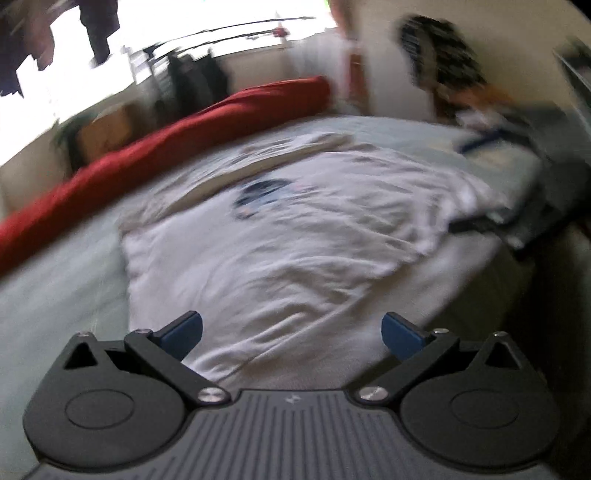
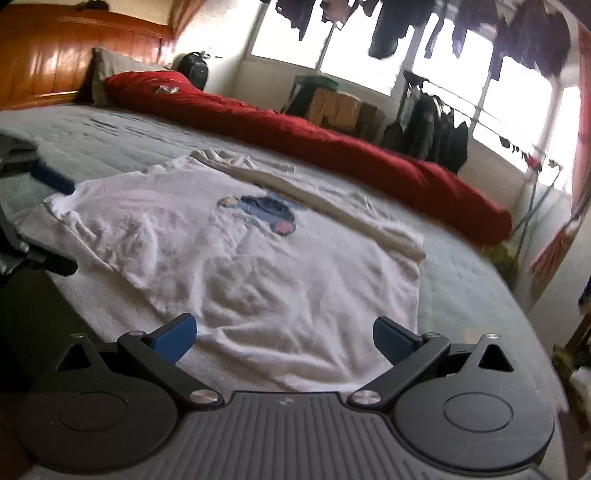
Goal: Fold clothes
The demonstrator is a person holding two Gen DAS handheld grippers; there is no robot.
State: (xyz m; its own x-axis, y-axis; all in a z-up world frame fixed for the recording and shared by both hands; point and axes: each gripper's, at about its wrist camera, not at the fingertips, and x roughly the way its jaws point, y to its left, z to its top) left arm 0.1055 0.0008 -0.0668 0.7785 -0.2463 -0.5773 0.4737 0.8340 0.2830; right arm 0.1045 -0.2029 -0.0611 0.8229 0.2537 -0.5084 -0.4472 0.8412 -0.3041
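Note:
A white T-shirt [image 1: 280, 236] with a blue print on its chest lies spread flat on the pale bed [image 1: 55, 295]. The shirt [image 2: 236, 258] also fills the middle of the right wrist view, with its far side folded over in a beige strip. My left gripper [image 1: 291, 334] hovers open just above the shirt's near hem, nothing between its blue pads [image 1: 183, 332]. My right gripper [image 2: 284, 339] is open too, over the near hem, and holds nothing. The left gripper [image 2: 48, 181] shows at the left edge of the right wrist view, near the shirt's sleeve.
A long red rolled quilt [image 2: 332, 147] lies along the far side of the bed [image 2: 461, 280]. A wooden headboard [image 2: 55, 62] and a grey pillow [image 2: 110, 66] stand at one end. Other clothes [image 1: 517, 173] are piled at the bed's right edge. Dark laundry [image 2: 480, 33] hangs by the window.

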